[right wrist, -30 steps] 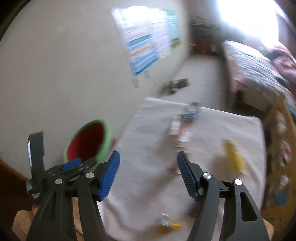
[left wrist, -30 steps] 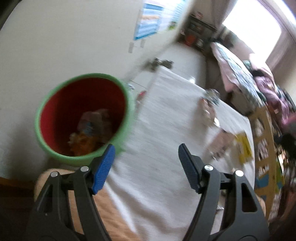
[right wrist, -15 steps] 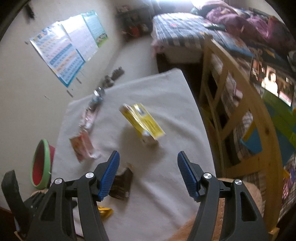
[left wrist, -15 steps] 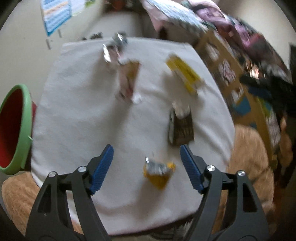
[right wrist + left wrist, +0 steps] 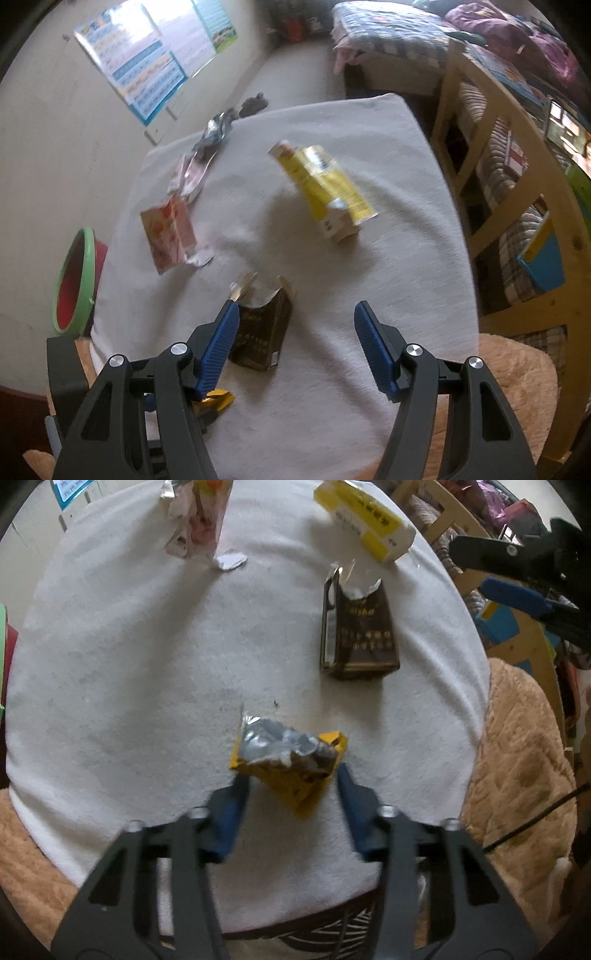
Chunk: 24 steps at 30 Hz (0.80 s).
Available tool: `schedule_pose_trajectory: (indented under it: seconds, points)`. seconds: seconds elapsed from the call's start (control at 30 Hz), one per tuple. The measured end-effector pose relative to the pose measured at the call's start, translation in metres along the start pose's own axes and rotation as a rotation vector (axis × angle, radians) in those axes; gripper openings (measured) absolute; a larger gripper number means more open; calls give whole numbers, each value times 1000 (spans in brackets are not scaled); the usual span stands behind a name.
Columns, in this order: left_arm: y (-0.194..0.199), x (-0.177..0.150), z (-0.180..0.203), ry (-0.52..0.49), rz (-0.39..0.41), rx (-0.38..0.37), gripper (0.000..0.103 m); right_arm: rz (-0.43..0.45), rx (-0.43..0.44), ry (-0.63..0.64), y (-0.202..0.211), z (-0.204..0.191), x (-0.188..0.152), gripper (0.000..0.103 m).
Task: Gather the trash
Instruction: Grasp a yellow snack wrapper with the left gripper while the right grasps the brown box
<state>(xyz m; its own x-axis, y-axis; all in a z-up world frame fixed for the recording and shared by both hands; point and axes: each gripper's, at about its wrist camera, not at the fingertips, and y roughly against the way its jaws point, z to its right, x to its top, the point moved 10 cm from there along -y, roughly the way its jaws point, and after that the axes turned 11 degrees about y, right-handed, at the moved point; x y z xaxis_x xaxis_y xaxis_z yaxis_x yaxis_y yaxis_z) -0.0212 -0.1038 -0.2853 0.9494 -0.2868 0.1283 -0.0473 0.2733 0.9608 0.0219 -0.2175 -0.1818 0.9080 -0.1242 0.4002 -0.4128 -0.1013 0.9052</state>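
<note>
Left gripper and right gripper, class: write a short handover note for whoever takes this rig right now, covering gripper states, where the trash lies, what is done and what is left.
Left gripper: open, straddling the crumpled yellow wrapper, not closed on it.
Right gripper: open, holding nothing, above the dark brown carton.
On the white cloth: the yellow box, pink packet and silver wrapper.
The green-rimmed bin sits off the cloth's left edge.
Left: grasp the yellow wrapper, bin it, then the rest.
</note>
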Motion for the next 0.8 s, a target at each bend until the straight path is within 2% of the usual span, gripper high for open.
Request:
schedule_pose_trajectory:
  seconds: [0.07,0.23,0.37,0.5,0.57,0.6,0.67,0.8]
  points:
    - [3,3,-2,15,12,-16,39,-14,-3,21,-6,-7,-3,63]
    - [25,24,-25,70,92,-18,26,-66,-13,57,-28,-19,-8,63]
    - [43,44,-53,138,153,0,25,-126,11,65,-51,-31,-15,63]
    - [48,53,-73,179,174,7,26,-201,29,55,-75,-39,-29,61]
    - [47,57,-77,195,175,4,30,-212,43,68,-80,-44,-31,53]
    - [47,59,-78,202,173,1,31,-199,34,90,-80,-46,-29,52]
    - [45,58,-80,221,173,-4,44,-173,26,134,-80,-50,-25,51]
    - [47,58,-83,252,185,-22,56,-146,29,160,-78,-52,-25,50]
